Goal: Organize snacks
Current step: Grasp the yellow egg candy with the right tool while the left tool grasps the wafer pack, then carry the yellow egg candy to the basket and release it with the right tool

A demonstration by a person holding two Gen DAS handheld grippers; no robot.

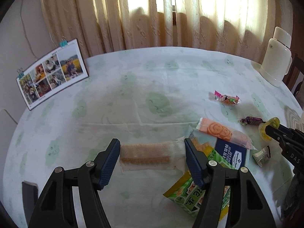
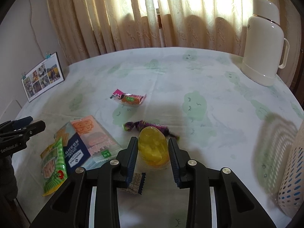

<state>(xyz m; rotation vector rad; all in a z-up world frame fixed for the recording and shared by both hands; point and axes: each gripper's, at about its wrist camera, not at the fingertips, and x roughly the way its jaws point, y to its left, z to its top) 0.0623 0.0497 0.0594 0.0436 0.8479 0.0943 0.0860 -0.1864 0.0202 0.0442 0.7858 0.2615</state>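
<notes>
My left gripper [image 1: 151, 145] is shut on a clear packet of orange wafer sticks [image 1: 150, 156], its pads pressing on both ends just above the tablecloth [image 1: 152, 76]. My right gripper [image 2: 152, 140] is shut on a yellow jelly cup [image 2: 153, 149]; the left wrist view shows the jelly cup [image 1: 265, 132] at the far right. Loose snacks lie between them: a pink cookie packet [image 2: 91, 133], a blue cracker packet [image 2: 76, 153], a green packet [image 2: 53, 163], a purple candy [image 2: 146, 125], a pink-orange candy [image 2: 129, 98] and a small patterned wrapper [image 2: 135, 185].
A pale perforated basket [image 2: 290, 171] stands at the table's right edge. A white thermos [image 2: 264, 43] is at the back right and a photo calendar [image 1: 51, 74] leans at the back left. Curtains hang behind the round table.
</notes>
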